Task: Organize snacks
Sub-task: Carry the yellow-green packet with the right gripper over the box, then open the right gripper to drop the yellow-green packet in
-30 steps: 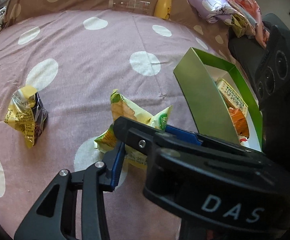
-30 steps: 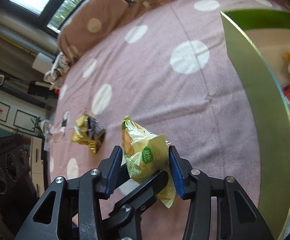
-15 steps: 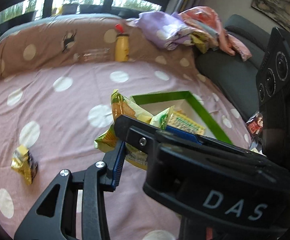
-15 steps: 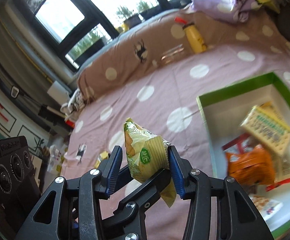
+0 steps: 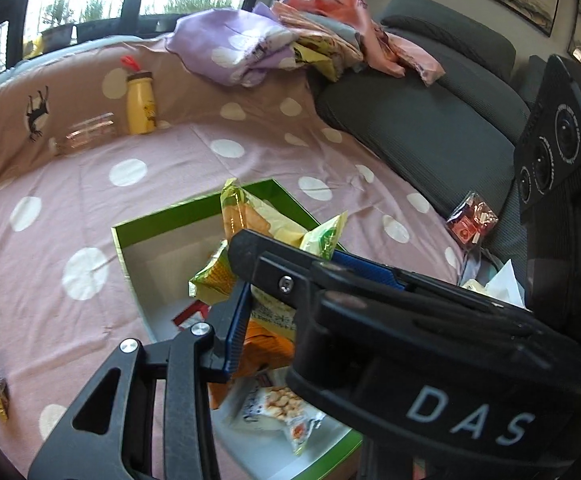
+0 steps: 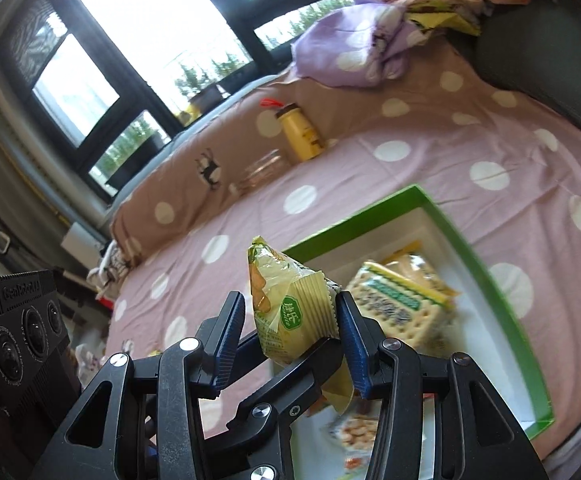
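Lifted clear of the bedspread, the yellow snack packet sits pinched between right tongs, seemingly above the green box.

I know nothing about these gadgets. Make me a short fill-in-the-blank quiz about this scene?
1. The right gripper holds a yellow snack ____.
2. The box has a ____ rim.
3. The yellow bottle has a ____ cap.
4. The bedspread is pink with white ____.

Missing words: packet; green; brown; dots
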Available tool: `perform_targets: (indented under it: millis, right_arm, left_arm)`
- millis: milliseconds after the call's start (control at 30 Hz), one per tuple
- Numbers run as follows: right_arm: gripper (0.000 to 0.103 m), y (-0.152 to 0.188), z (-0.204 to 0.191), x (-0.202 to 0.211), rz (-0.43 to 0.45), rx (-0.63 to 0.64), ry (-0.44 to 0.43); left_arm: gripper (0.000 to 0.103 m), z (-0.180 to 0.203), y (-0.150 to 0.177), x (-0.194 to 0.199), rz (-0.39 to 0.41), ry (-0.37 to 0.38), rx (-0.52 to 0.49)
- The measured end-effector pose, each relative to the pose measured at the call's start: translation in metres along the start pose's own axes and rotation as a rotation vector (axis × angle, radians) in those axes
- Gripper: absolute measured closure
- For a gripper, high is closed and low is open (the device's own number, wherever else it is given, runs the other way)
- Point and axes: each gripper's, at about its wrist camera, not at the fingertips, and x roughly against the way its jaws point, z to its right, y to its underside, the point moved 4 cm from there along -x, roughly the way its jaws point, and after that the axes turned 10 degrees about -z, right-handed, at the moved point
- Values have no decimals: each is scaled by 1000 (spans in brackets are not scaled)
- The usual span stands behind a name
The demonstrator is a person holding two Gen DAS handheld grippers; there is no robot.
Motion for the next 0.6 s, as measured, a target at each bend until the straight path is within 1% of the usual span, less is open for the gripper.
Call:
perform_targets:
  millis: [100,200,267,300,367,400,433,467,533,567,600]
  right_arm:
    - [53,-2,16,-4,-20,-47,-4]
    - [53,-2,28,-10,-45,-81,4]
    - [53,-2,31,-14,-57,-97,23]
    - [53,-2,31,-16,-61,-104,35]
    - [52,-1,30,-16,-63,-104,61]
    - [49,-1,29,-16,-61,-99,69]
    - [42,-1,26,-15,-52,-93,74]
    - [39,-2,23,-13,-42,-88,71]
    - [33,-2,16,-8,-15,-78,61]
    - [33,-2,11,-5,-2,-71,55]
    - [31,-2,5,-4,8,-61,46]
  left_arm:
    - [69,4,-4,-17,-39,8,5]
    - [68,4,-2,-26,-65,20,22]
    - [68,3,-1,-29,-78,30,43]
    - [66,1,0,-30,-81,33,54]
    - [61,-3,2,-28,-79,19,64]
    - [58,-5,3,-25,-72,8,61]
    - [56,-6,4,-21,-63,2,55]
    - [53,-9,5,-16,-54,-4,50]
    - [39,-16,7,-3,-34,-35,53]
    - [36,-22,9,6,-19,-57,55]
    - [31,-27,11,14,-6,-78,57]
